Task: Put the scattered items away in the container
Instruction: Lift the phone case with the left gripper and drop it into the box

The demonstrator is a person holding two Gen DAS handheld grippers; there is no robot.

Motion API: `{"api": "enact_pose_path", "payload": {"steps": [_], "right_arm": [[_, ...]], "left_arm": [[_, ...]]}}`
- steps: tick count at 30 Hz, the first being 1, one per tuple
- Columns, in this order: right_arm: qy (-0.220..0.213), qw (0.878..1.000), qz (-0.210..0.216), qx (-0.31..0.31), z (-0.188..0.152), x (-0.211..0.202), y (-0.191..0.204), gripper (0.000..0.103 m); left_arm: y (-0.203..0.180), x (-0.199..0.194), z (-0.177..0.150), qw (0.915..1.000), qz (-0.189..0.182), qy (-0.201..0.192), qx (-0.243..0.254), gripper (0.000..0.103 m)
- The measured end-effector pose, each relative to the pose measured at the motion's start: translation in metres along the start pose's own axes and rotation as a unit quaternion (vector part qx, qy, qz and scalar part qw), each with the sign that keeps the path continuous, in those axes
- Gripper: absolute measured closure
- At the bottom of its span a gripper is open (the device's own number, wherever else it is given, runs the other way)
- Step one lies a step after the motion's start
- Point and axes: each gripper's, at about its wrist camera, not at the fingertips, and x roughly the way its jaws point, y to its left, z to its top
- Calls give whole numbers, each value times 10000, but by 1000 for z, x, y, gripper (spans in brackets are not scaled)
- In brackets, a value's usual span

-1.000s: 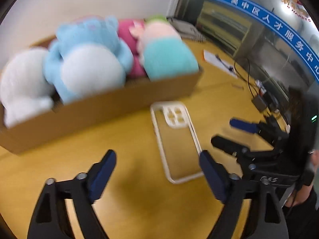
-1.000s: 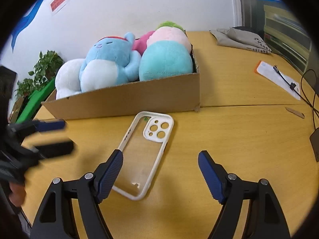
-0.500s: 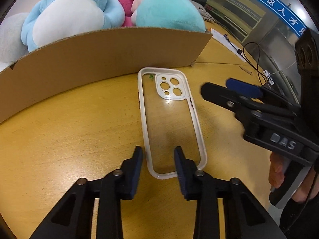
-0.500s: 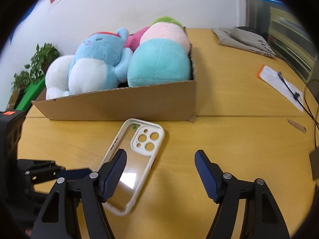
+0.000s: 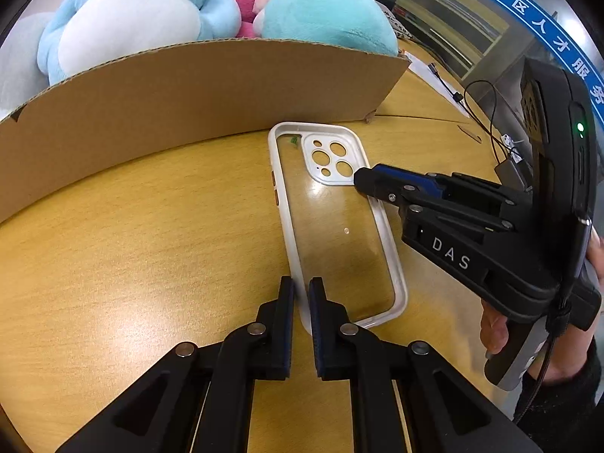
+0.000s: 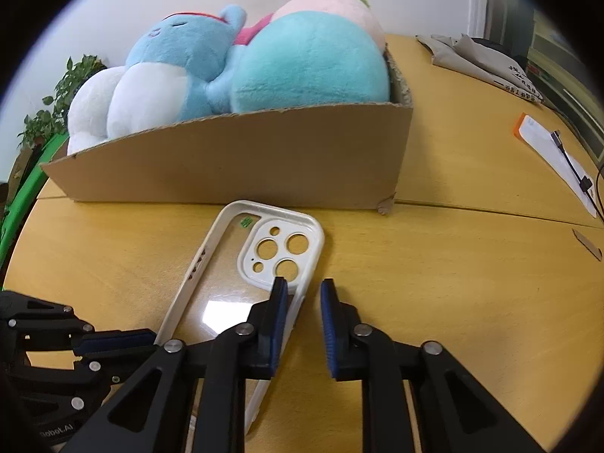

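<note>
The phone case (image 5: 332, 222) points its long way at the box (image 5: 196, 102); the left gripper (image 5: 301, 294) pinches its near corner, and the right gripper (image 6: 304, 294) sits partly open over its side rim.

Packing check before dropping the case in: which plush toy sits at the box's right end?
The teal round plush, against the box's right wall; the blue one sits left of it.

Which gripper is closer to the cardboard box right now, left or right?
Right. The right gripper straddles the phone case rim by its camera cutout, the end nearest the cardboard box. The left gripper pinches the case's far corner.
</note>
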Motion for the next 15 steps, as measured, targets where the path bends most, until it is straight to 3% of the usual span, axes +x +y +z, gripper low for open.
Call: {"api": "enact_pose_path", "payload": {"steps": [10,15], "right_arm": [[-55,9998,151,129,-17,-14,19,93],[-546,9984,172,14,-5,-53,39,93]], "left_arm": [[10,-30,-20,9998,-9,-183,60,96],[7,-76,-22,9974,73,-658,269,96]]}}
